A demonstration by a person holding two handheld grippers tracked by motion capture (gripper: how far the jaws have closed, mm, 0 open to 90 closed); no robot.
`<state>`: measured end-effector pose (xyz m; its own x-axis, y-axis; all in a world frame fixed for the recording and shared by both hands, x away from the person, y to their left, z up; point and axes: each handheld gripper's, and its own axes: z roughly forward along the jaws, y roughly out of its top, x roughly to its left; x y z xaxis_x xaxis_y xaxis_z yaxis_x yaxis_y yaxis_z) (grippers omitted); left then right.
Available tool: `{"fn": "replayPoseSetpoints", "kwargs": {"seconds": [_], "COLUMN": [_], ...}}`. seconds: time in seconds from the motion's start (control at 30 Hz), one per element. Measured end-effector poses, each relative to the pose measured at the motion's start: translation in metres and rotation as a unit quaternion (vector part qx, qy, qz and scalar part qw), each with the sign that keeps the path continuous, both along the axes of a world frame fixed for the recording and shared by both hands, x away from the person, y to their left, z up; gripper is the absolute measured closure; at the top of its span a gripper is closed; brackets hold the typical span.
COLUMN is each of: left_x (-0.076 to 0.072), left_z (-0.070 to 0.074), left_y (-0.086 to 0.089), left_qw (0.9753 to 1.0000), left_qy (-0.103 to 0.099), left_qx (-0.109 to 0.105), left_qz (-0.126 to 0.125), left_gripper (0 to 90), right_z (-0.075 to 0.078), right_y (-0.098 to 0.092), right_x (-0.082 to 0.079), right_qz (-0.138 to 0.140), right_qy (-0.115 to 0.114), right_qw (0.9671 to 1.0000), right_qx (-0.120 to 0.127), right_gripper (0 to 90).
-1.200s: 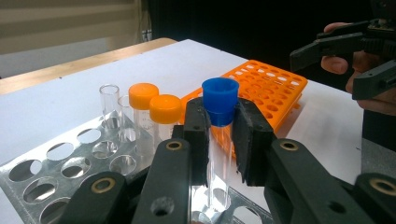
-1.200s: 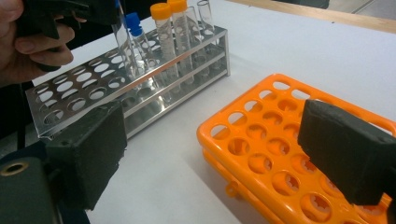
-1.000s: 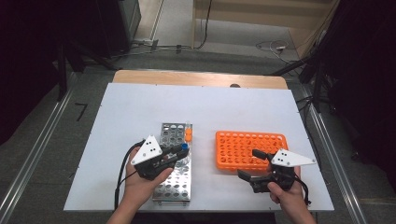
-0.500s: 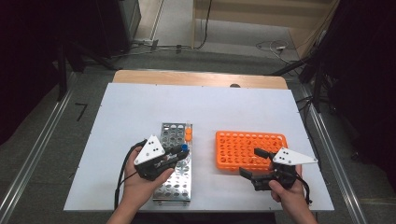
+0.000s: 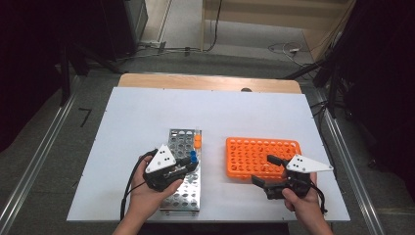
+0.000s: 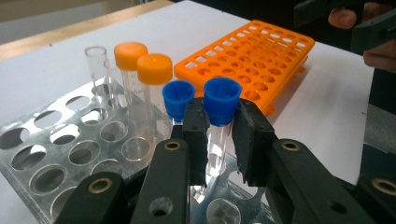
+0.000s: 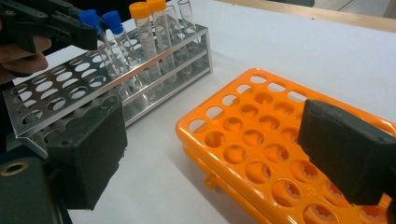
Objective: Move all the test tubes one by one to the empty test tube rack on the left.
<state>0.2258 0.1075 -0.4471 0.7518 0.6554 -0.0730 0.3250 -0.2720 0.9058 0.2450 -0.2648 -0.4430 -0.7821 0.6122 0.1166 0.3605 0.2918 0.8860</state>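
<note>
White tabletop [image 5: 147,117] spans most of the high view, bare across its far half and its left side, with grey floor and metal rails beyond its edges. Near the front edge sit two racks side by side but apart. The orange rack [image 5: 254,156] on the right lies flat with every visible hole empty. The metal rack [image 5: 183,171] on the left is a perforated steel frame reaching close to the front edge.

At the metal rack's right side stand clear tubes: two with orange caps [image 6: 144,62], one uncapped tube [image 6: 96,70] behind them, and two with blue caps. The left tongs [image 6: 218,127] are clamped on the clear body of the nearer blue-capped tube [image 6: 222,100], just under its cap, with the second blue-capped tube [image 6: 177,99] just beside it.

The right tongs [image 7: 210,149] are spread wide apart, holding nothing, above the orange rack's near corner.
</note>
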Motion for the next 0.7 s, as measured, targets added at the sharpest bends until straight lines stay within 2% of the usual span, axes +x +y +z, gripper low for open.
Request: {"fn": "replayPoseSetpoints", "kwargs": {"seconds": [0.2, 0.37, 0.7], "left_x": [0.0034, 0.0035, 0.0022], "left_z": [-0.0045, -0.005, -0.0028], "left_y": [0.0011, 0.001, 0.0055], "left_qw": [0.9997, 0.9995, 0.9994], "left_qy": [0.022, 0.028, 0.022], "left_qx": [0.003, -0.001, -0.02], "left_qz": [-0.004, -0.015, -0.015], "left_gripper": [75.9, 73.6, 46.3], "right_z": [-0.0009, -0.0011, -0.0017], "right_y": [-0.0001, -0.0002, -0.0009], "right_x": [0.0009, 0.0012, 0.0022], "right_qz": [-0.001, -0.001, -0.001], "right_qy": [0.002, 0.002, 0.004], "right_qw": [1.0, 1.0, 1.0], "right_qx": [-0.003, -0.004, -0.004], "right_gripper": [6.9, 6.9, 6.9]}}
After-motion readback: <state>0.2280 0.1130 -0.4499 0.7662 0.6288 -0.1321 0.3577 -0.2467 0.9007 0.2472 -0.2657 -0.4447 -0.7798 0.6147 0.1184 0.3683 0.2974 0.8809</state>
